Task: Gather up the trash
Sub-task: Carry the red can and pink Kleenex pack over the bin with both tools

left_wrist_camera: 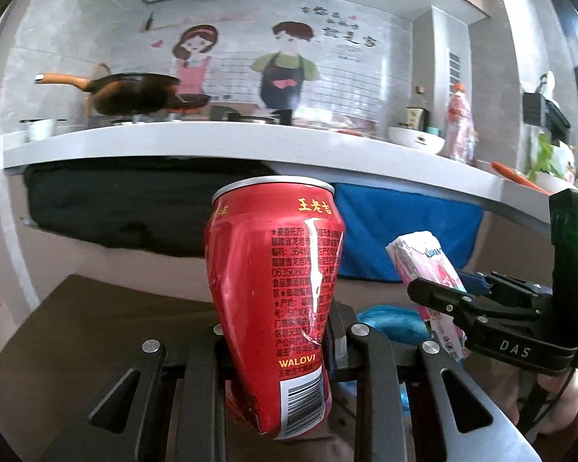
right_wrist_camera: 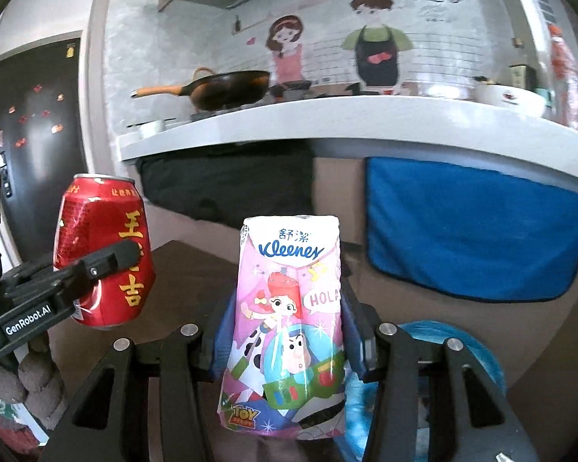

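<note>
A dented red drink can (left_wrist_camera: 273, 269) stands upright between the jaws of my left gripper (left_wrist_camera: 277, 350), which is shut on its lower half. In the right wrist view the same can (right_wrist_camera: 100, 246) hangs at the left with a black finger (right_wrist_camera: 108, 260) across it. My right gripper (right_wrist_camera: 285, 350) is shut on a pink Kleenex tissue pack (right_wrist_camera: 289, 288) with cartoon print, held upright. The left wrist view shows that pack (left_wrist_camera: 424, 258) at the right, in the right gripper (left_wrist_camera: 439, 300). A bin lined with a blue bag (right_wrist_camera: 466, 350) sits low, just beyond and right of the grippers.
A brown table top (left_wrist_camera: 96, 327) lies below the grippers. Ahead runs a white kitchen counter (left_wrist_camera: 212, 134) with a wok (left_wrist_camera: 135, 92), a white bowl (left_wrist_camera: 416, 138) and bottles. A black cloth (left_wrist_camera: 135, 208) and a blue cloth (left_wrist_camera: 404, 231) hang under it. A dark fridge (right_wrist_camera: 38, 134) stands left.
</note>
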{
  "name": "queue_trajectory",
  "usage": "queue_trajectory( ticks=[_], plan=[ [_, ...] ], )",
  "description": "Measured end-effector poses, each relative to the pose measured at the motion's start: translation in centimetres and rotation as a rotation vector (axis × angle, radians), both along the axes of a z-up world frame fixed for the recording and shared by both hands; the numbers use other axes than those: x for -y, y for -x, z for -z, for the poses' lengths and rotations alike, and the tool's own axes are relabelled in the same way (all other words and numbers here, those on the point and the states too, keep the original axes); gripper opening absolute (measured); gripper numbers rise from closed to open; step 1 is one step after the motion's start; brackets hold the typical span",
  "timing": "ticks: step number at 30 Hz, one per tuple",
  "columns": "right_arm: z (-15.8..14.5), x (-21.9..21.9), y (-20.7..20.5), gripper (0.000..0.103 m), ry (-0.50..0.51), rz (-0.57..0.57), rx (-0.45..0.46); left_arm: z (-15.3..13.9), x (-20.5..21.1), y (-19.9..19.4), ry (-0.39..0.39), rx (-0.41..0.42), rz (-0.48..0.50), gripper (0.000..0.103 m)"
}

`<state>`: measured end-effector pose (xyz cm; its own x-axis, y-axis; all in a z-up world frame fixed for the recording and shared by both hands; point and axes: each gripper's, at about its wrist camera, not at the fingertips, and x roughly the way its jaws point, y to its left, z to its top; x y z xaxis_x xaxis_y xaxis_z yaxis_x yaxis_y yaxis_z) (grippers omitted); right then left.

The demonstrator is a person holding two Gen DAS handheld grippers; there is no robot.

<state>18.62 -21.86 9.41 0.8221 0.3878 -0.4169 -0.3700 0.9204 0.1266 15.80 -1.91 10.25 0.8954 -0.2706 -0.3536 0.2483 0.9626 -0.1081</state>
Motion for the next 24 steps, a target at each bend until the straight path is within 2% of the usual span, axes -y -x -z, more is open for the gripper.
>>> queue_trajectory(
  ticks=[14, 24],
  plan=[
    [2.4, 7.8, 0.0, 0.045, -0.019, 0.145, -0.029, 2.9, 8.4, -3.2, 0.005, -0.077, 0.16, 0.026],
    [6.0, 12.2, -0.9, 0.045, -0.075, 0.21, -0.098, 7.2, 13.0, -5.5, -0.003, -0.173, 0.218, 0.026]
  ],
)
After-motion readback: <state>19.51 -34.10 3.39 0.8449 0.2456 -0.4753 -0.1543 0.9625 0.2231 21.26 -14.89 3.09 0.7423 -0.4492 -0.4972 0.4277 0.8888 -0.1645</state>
